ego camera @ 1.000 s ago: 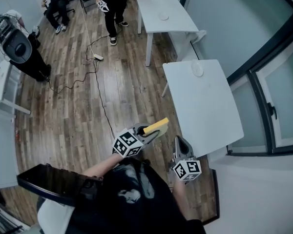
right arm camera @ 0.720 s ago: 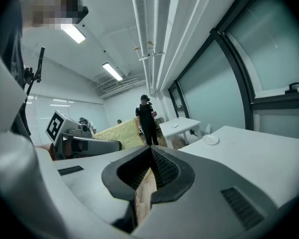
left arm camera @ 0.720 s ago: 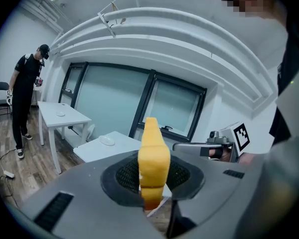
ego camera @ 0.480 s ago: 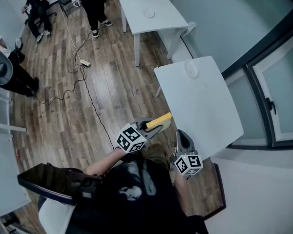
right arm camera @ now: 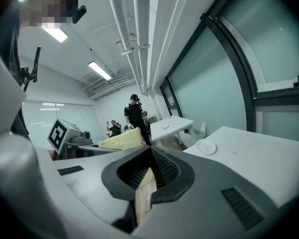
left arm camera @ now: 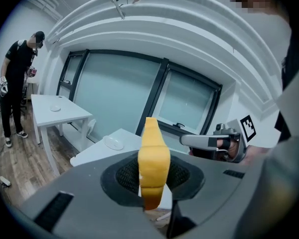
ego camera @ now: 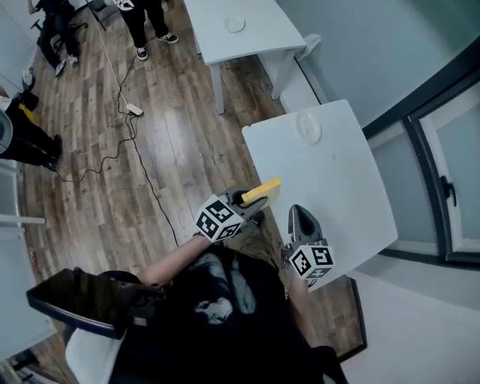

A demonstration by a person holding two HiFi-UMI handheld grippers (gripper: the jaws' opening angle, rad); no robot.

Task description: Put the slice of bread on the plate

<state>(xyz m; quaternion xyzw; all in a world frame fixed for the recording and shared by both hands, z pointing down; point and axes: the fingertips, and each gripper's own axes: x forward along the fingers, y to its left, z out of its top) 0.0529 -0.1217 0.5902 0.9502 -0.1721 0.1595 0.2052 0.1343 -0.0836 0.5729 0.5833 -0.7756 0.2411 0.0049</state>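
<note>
A yellow slice of bread [ego camera: 262, 190] is held edge-on in my left gripper [ego camera: 254, 198], whose jaws are shut on it; in the left gripper view the bread [left arm camera: 153, 158] stands upright between the pads. The small white plate [ego camera: 308, 126] lies at the far end of the near white table [ego camera: 336, 190], also seen as the plate [left arm camera: 113, 143] and the plate [right arm camera: 206, 147]. My right gripper [ego camera: 297, 213] hovers by the table's near edge, jaws together with nothing between them. From the right gripper view the bread [right arm camera: 122, 141] shows at the left.
A second white table [ego camera: 248, 30] with another plate [ego camera: 235, 25] stands farther off. A cable [ego camera: 136, 150] runs across the wooden floor. People stand and sit at the far left [ego camera: 136, 2]. A glass wall and dark frame [ego camera: 432, 102] border the table's right side.
The view has advanced toward the near white table. Both grippers now sit closer to its near edge, the left still carrying the bread.
</note>
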